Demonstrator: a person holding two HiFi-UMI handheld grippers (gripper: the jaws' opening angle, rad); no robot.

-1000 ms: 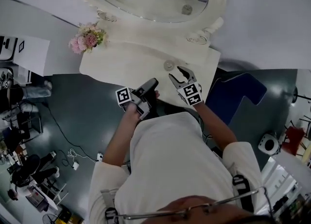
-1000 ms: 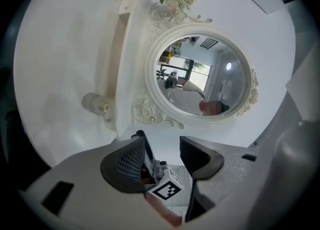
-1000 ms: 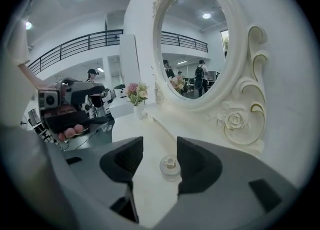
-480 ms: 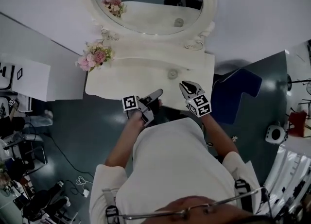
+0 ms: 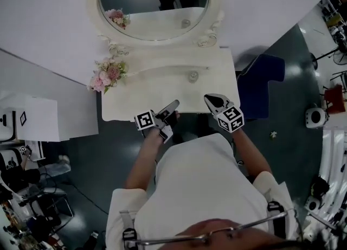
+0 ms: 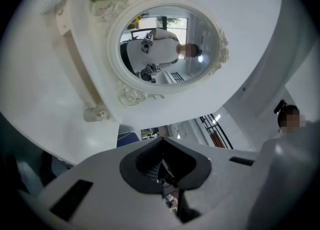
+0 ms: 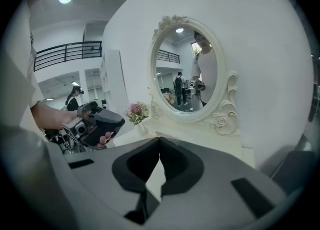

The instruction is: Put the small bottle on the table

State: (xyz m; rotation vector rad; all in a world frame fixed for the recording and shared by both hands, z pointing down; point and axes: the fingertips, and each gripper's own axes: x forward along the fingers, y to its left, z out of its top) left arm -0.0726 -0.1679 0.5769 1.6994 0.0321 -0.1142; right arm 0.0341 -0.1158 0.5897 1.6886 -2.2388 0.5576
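Observation:
A small clear bottle (image 5: 193, 75) stands upright on the white dressing table (image 5: 141, 89), right of its middle; the left gripper view shows this bottle (image 6: 95, 114) at the foot of the mirror frame. My left gripper (image 5: 173, 104) hangs over the table's front edge, shut, with nothing in it (image 6: 161, 166). My right gripper (image 5: 211, 99) is at the front right corner, also shut and empty (image 7: 159, 160). Both are short of the bottle and apart from it. The right gripper view shows the left gripper (image 7: 97, 123) held in a hand.
An oval mirror (image 5: 153, 7) in a carved white frame backs the table. Pink flowers (image 5: 107, 74) stand at its left end. A dark blue seat (image 5: 261, 87) is on the floor to the right, a white box (image 5: 30, 117) to the left. A person (image 6: 292, 124) stands at right.
Both grippers' jaws have gone from open to shut with nothing between them. The right gripper has drawn back from the bottle toward the table's front edge. The head view has swung.

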